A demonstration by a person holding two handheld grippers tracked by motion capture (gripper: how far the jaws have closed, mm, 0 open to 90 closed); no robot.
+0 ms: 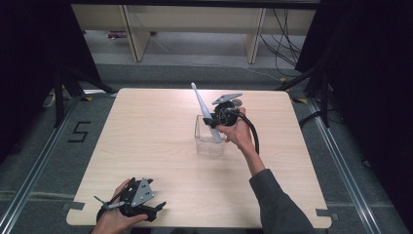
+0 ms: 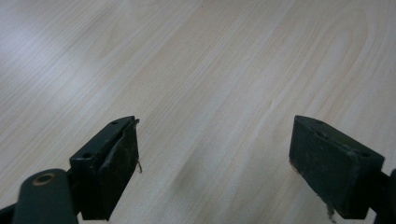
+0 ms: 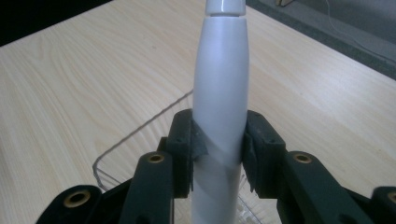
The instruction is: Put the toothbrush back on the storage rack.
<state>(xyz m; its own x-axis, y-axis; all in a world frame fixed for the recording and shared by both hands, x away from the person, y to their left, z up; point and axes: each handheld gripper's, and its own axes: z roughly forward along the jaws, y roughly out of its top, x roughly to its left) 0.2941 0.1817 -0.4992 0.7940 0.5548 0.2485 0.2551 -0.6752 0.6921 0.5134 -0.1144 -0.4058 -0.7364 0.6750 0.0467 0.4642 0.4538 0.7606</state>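
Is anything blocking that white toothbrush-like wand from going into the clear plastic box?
Nothing visible. The right gripper clamps the white wand, whose lower end is already inside the open-topped clear plastic box.

You face a pale wood-grain counter point(image 1: 146, 146) standing on a grey floor point(image 1: 44, 161), where a black "5" point(image 1: 78, 131) is marked at your left. Beyond it stand light wooden furniture legs point(image 1: 138, 34), with black cables point(image 1: 285, 39) trailing down at the far right. Dark curtains point(image 1: 29, 58) close in both sides.
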